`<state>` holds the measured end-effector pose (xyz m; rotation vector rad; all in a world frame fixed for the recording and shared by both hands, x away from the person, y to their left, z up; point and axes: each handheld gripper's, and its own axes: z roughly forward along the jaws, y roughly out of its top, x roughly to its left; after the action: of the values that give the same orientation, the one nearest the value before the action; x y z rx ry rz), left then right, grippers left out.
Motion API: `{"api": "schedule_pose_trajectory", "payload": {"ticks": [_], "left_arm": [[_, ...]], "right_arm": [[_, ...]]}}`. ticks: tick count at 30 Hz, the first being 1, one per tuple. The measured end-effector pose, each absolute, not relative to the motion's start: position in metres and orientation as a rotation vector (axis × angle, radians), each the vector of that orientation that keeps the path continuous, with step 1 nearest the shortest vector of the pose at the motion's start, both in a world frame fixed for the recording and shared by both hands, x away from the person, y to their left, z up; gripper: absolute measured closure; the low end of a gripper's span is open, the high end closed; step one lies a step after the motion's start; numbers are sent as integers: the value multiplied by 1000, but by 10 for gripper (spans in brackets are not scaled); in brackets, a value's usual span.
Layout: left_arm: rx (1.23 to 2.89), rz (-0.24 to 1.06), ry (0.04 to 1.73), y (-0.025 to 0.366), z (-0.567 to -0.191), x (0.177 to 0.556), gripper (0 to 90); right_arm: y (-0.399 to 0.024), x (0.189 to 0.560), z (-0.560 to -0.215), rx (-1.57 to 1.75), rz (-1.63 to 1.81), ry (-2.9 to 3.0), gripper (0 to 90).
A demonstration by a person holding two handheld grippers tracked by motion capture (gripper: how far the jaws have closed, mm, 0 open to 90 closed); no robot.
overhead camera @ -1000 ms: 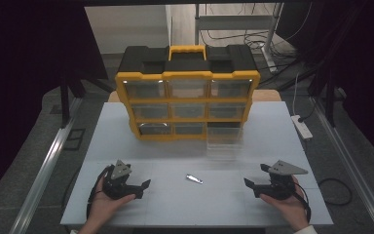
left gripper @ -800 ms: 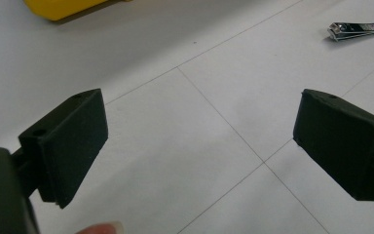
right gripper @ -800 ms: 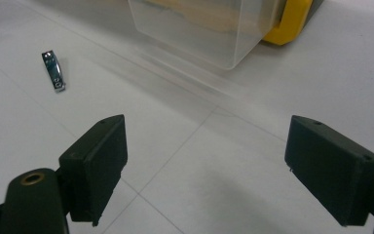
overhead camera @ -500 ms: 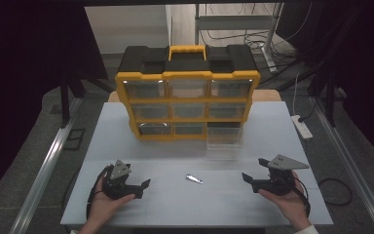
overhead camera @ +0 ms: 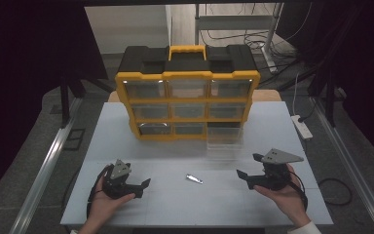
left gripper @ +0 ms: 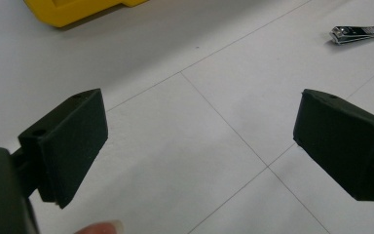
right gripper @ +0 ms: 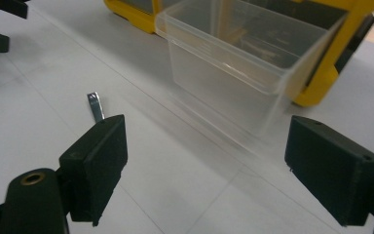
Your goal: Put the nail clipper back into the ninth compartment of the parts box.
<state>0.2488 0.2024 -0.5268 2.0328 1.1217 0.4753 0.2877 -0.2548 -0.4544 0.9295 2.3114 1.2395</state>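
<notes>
Two hands rest low on a white table (overhead camera: pixel 126 131), each holding a gripper. The left gripper (overhead camera: pixel 143 185) and the right gripper (overhead camera: pixel 246 168) both have jaws spread wide, grasping nothing. One metal nail clipper (overhead camera: pixel 194 179) lies flat between them, apart from both. Behind stands one yellow organizer (overhead camera: pixel 187 100) with nine drawer slots. One clear drawer (overhead camera: pixel 222 141), pulled out at its lower right, looks empty.

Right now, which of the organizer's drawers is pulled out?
The bottom-right clear drawer of the yellow organizer: it juts forward over the table, open and looking empty, while the other eight sit flush in their slots.
</notes>
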Motion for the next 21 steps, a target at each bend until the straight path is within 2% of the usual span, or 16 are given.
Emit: {"api": "schedule_pose_trajectory", "payload": {"ticks": [21], "left_arm": [[2042, 477, 1114, 203, -527, 249, 64]], "right_arm": [[-223, 293, -438, 824, 1220, 2395, 163]]}}
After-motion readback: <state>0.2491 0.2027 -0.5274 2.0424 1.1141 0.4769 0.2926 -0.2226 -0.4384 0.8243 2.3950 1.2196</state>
